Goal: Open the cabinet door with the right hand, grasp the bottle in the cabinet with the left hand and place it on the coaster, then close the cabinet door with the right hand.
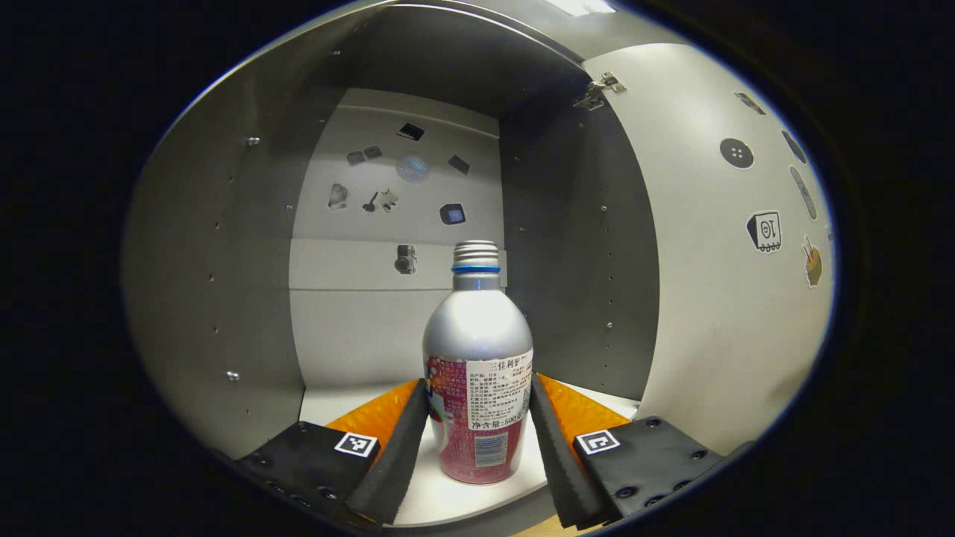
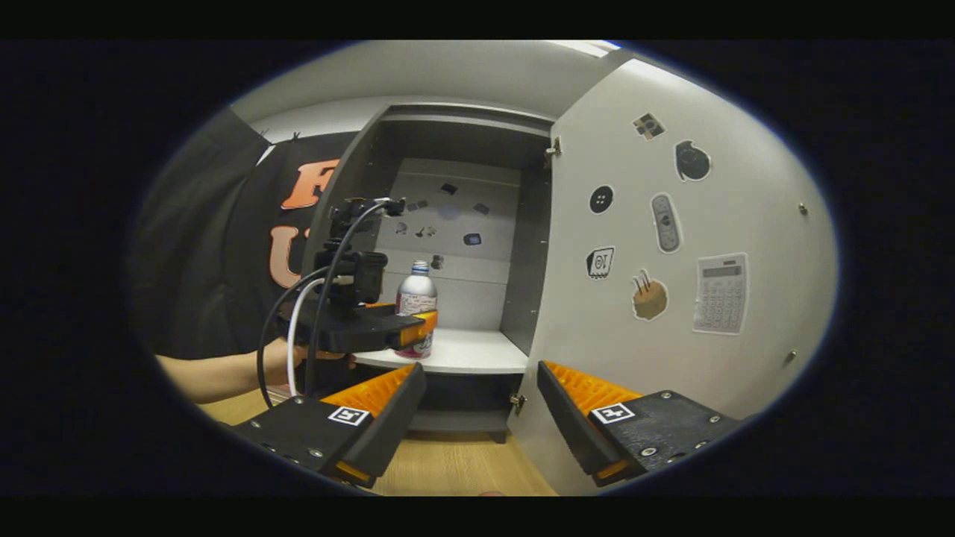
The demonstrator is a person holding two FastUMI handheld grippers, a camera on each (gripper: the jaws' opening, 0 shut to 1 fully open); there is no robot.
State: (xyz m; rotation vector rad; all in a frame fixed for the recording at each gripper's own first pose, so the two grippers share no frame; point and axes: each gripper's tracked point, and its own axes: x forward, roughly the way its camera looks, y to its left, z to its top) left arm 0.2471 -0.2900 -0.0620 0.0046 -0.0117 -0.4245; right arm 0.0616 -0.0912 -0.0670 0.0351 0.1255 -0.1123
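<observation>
Inside the cabinet, door swung wide at 3 o'clock, our left fingers squeeze the bottle on its shelf to lift it. Our right gripper waits open.

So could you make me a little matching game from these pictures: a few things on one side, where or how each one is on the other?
Things:
1. bottle
2. cabinet door
3. left gripper
4. right gripper

States:
A. swung open, stickers on its inner face
B. open, holding nothing, outside the cabinet
C. upright on the white shelf, cap on
D. fingers either side of the bottle's lower body

Pairs: 1-C, 2-A, 3-D, 4-B
</observation>
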